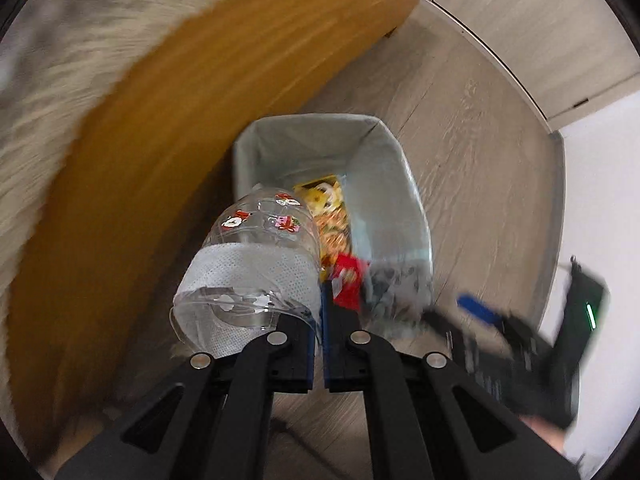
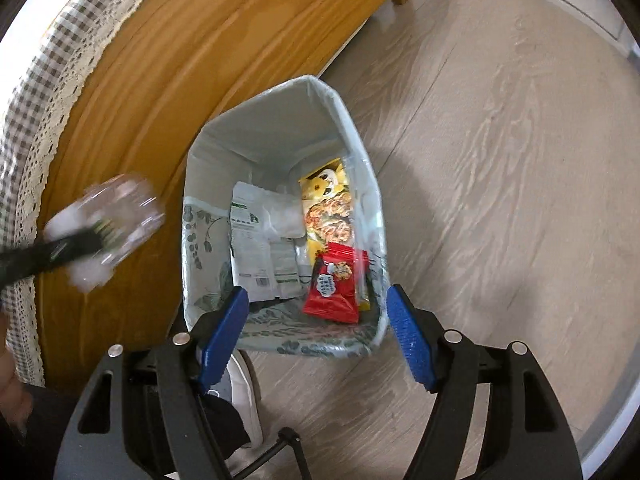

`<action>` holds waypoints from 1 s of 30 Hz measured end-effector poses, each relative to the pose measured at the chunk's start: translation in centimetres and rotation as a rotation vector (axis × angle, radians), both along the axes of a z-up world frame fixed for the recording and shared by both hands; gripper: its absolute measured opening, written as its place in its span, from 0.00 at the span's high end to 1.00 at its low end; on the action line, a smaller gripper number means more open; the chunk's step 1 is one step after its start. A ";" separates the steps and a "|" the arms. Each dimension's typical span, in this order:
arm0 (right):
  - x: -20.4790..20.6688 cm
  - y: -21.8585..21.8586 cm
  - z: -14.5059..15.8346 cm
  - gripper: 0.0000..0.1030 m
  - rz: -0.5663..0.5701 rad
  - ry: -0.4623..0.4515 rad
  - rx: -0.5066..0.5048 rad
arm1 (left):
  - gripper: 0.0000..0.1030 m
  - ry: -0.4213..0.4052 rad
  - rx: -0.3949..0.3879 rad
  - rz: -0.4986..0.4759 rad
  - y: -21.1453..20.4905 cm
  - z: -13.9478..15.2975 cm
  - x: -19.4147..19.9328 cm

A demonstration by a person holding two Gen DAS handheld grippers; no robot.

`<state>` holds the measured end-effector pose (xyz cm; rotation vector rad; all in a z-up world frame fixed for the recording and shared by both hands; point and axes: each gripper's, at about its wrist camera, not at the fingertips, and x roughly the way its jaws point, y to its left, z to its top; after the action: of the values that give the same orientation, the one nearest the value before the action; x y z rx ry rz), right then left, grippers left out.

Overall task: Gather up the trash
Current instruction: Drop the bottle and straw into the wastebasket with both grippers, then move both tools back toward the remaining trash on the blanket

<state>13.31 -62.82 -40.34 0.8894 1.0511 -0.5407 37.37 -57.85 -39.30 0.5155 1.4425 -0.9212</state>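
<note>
Looking down past your left gripper (image 1: 320, 320), you see its blue-padded jaws pinched together on the rim of a clear plastic cup printed with small red and pink cartoon figures and wrapped in a white textured paper band (image 1: 256, 264). The cup lies on its side, sticking out to the left of the jaws, above the near left corner of the grey-lined rectangular trash bin (image 1: 404, 184) rather than inside it. In the right wrist view the same cup (image 2: 116, 220) is a blur over the brown wooden cabinet front (image 2: 160, 80), just left of the bin (image 2: 208, 148). Your right gripper (image 2: 316, 336) hangs over the near edge of the bin with its blue pads standing wide apart and nothing between them. Inside the bin, a red snack packet (image 2: 334, 288) rests against the right wall nearest to you; behind it lies a yellow snack bag with a cartoon face (image 2: 326, 200), and to their left are white printed wrappers (image 2: 256, 240). The bin stands on the pale grey wood-grain floor (image 2: 500, 160), touching or just beside the cabinet. A checked cloth with a lace hem (image 2: 36, 128) drapes over the cabinet's top edge. A white shoe (image 2: 244, 384) shows below the bin, between the right gripper's arms.
</note>
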 end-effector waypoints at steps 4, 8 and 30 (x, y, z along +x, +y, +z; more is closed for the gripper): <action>-0.1 1.0 1.0 0.33 0.016 0.008 -0.024 | 0.37 -0.043 -0.069 0.083 -3.2 -1.8 1.2; 0.4 1.6 0.9 0.33 0.047 0.038 -0.050 | 0.22 -0.009 -0.097 0.104 -3.1 -2.1 2.3; 0.3 1.8 10.3 0.33 0.011 0.048 -0.201 | 0.22 -0.182 -0.219 0.033 7.7 11.3 -0.5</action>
<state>13.59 -61.07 -30.03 0.6962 1.0245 -0.6496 36.82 -50.10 -28.00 0.3997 1.1673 -0.9669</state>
